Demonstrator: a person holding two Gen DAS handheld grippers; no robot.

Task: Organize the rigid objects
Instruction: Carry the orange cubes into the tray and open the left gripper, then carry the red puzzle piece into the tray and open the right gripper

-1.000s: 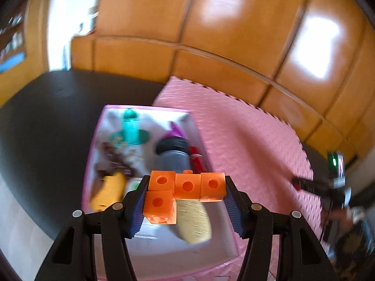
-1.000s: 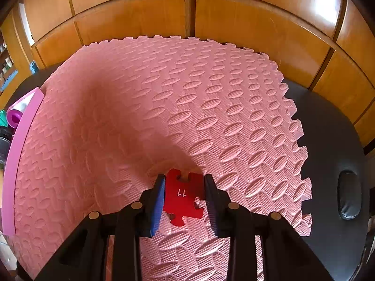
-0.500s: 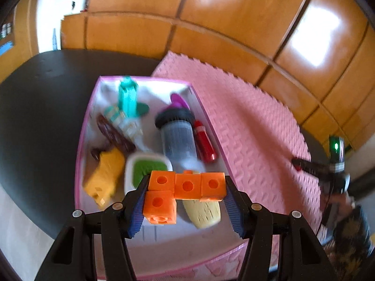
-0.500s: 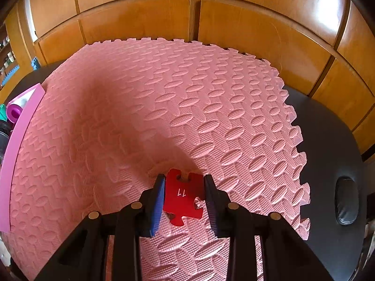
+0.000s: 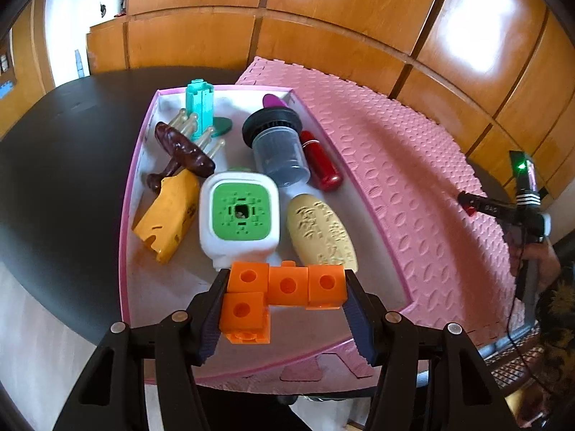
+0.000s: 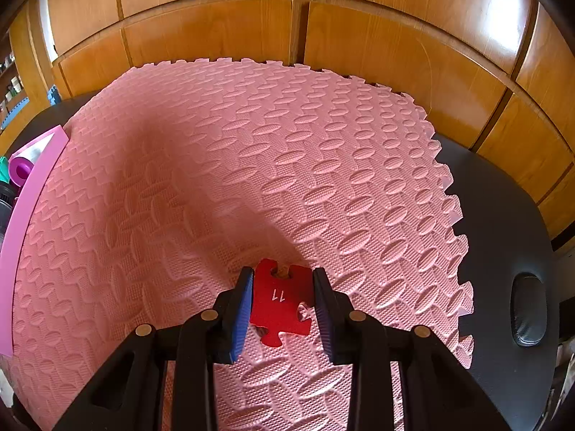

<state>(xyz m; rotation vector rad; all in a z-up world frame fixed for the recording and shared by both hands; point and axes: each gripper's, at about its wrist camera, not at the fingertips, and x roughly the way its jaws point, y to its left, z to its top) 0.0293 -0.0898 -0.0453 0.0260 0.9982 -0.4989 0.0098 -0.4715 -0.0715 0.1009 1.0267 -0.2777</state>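
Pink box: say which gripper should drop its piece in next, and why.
Left. The left gripper holds the orange cube piece above the pink box; the right gripper holds the red puzzle piece over the mat.

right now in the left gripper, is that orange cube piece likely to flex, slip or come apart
The orange cube piece looks like rigid plastic, so it probably won't flex. It is joined from four cubes, so the lower cube might snap off. The left gripper pinches only the row's ends; it could pivot.

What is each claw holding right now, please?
Left claw: closed on the orange block piece, above the pink box.
Right claw: closed on the red puzzle piece.
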